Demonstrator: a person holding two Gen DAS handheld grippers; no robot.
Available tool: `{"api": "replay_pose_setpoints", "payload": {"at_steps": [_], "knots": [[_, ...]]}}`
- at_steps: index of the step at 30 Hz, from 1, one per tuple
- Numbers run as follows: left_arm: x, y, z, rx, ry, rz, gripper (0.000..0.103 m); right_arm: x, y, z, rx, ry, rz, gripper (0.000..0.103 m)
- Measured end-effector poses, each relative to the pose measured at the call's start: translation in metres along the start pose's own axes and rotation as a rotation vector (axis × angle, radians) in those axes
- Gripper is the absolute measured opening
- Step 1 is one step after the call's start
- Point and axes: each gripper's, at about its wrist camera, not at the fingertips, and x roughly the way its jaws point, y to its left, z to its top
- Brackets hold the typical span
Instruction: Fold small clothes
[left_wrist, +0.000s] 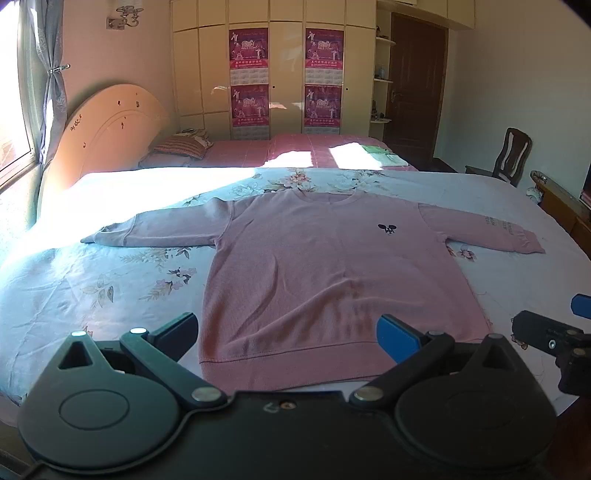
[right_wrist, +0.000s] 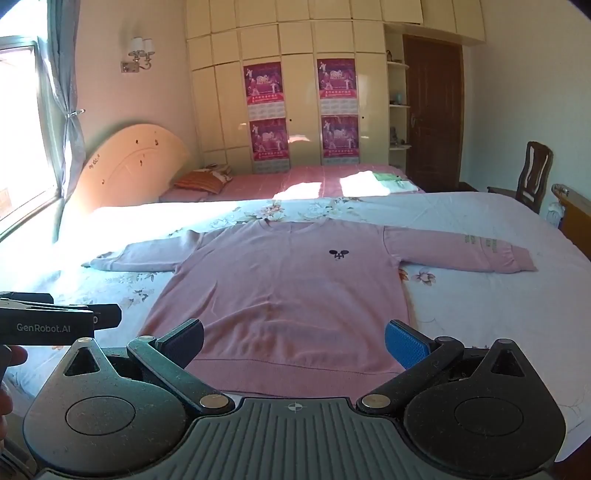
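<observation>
Nearest, both tongs gape wide and hold nothing: the left tongs (left_wrist: 288, 336) and right tongs (right_wrist: 293, 343) hover just short of the hem of a pink sweatshirt (left_wrist: 332, 266). It lies flat, chest up, straight ahead of them, body running away toward the collar, sleeves spread left and right; neither hand looks clearly nearer. Beneath is a floral bed sheet (left_wrist: 110, 280), partly sunlit. Beyond stand a headboard (left_wrist: 107, 129), a wardrobe (left_wrist: 288, 74) and a dark door (left_wrist: 415, 85).
</observation>
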Motion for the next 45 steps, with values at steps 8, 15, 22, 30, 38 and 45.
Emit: {"api": "replay_pose_setpoints", "payload": {"at_steps": [8, 15, 22, 30, 38, 45], "knots": [[0.0, 0.0, 0.0, 0.004, 0.008, -0.001, 0.103, -0.003, 0.001, 0.0, -0.002, -0.008, -0.008, 0.103], [0.004, -0.004, -0.002, 0.016, 0.018, 0.003, 0.103, -0.001, 0.002, -0.001, -0.008, 0.003, -0.004, 0.103], [0.006, -0.004, -0.003, 0.014, 0.024, -0.003, 0.103, 0.001, 0.0, 0.0, -0.002, 0.009, -0.001, 0.103], [0.008, -0.005, -0.003, 0.01, 0.028, 0.004, 0.103, 0.004, -0.001, 0.0, -0.003, 0.018, -0.001, 0.103], [0.014, -0.006, -0.003, 0.009, 0.038, 0.007, 0.103, 0.006, -0.001, 0.002, -0.008, 0.021, -0.002, 0.103], [0.014, -0.006, -0.003, 0.011, 0.035, 0.009, 0.103, 0.006, -0.001, 0.002, -0.006, 0.022, -0.006, 0.103]]}}
